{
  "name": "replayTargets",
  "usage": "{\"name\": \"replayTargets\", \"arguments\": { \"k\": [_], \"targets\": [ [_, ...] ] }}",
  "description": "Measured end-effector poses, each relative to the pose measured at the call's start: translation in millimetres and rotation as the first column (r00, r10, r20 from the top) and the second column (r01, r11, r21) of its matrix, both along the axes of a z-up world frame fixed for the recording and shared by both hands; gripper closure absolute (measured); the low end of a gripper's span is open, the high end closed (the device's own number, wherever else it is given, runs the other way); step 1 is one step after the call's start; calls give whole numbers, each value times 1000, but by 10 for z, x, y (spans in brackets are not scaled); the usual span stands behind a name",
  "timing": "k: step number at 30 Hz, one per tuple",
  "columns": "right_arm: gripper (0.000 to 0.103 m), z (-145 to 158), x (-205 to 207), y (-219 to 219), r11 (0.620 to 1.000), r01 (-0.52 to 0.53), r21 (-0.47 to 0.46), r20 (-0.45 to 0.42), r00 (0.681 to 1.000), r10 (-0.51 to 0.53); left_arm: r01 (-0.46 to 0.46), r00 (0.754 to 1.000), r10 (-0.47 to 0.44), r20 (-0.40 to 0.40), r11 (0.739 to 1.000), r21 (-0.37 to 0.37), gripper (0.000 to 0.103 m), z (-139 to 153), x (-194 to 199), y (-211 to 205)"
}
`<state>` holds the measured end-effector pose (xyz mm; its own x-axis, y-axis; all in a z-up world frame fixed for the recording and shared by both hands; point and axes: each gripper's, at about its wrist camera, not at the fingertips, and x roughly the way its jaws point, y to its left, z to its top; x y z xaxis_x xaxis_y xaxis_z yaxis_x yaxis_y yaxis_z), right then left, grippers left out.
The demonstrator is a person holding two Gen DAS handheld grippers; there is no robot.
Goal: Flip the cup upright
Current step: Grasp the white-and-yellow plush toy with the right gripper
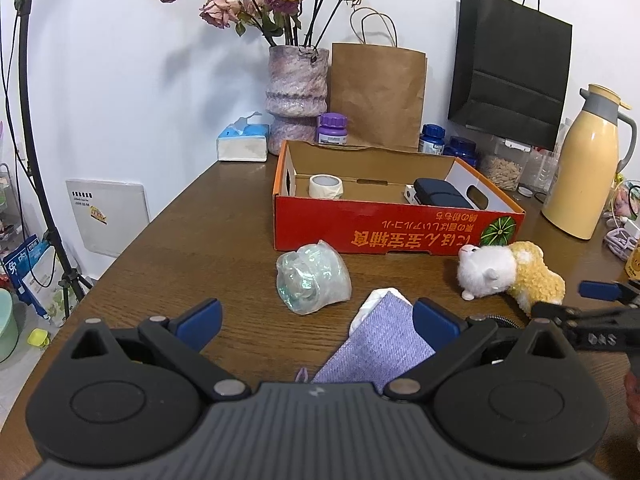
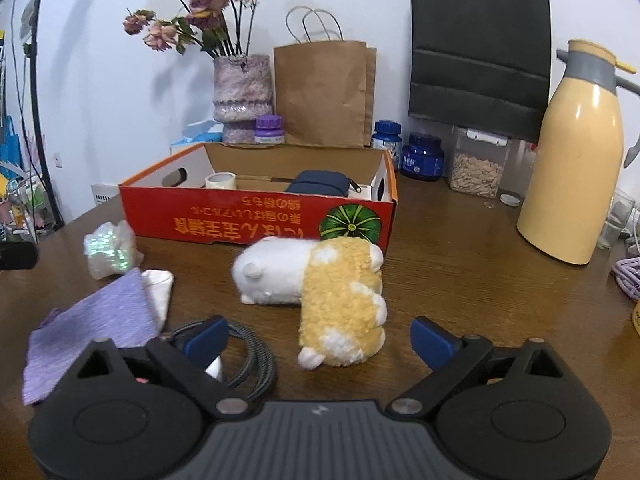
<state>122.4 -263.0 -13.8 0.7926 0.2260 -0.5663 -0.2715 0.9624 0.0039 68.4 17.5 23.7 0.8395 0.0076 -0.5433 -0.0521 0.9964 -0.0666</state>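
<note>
A clear, iridescent cup (image 1: 313,279) lies on its side on the brown wooden table (image 1: 192,248), just in front of the red box. It also shows at the left of the right wrist view as the cup (image 2: 110,250). My left gripper (image 1: 316,318) is open and hovers close behind the cup, a purple cloth (image 1: 380,346) under its right finger. My right gripper (image 2: 320,338) is open too, with a white and yellow plush toy (image 2: 320,288) lying between and ahead of its fingers. Neither gripper touches the cup.
A red cardboard box (image 1: 396,234) holds a tape roll (image 1: 325,186) and a dark pouch. Behind stand a vase of dried roses (image 1: 297,96), paper bags, jars and a cream thermos (image 1: 580,176). A coiled cable (image 2: 250,360) lies by the cloth (image 2: 92,328).
</note>
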Motion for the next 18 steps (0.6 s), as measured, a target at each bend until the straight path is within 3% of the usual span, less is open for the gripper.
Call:
{"name": "replayTargets", "arguments": {
  "k": [5, 12, 18],
  "targets": [
    [22, -127, 298, -16, 1000, 13, 2, -31, 999, -13, -7, 1000, 7, -10, 1000, 10, 0, -17, 27, -23],
    [51, -265, 583, -13, 1000, 16, 26, -80, 997, -14, -8, 1000, 8, -20, 1000, 17, 0, -43, 87, -84],
    [56, -295, 571, -28, 999, -1, 49, -66, 998, 4, -8, 1000, 9, -30, 1000, 22, 0, -78, 128, -149]
  ]
}}
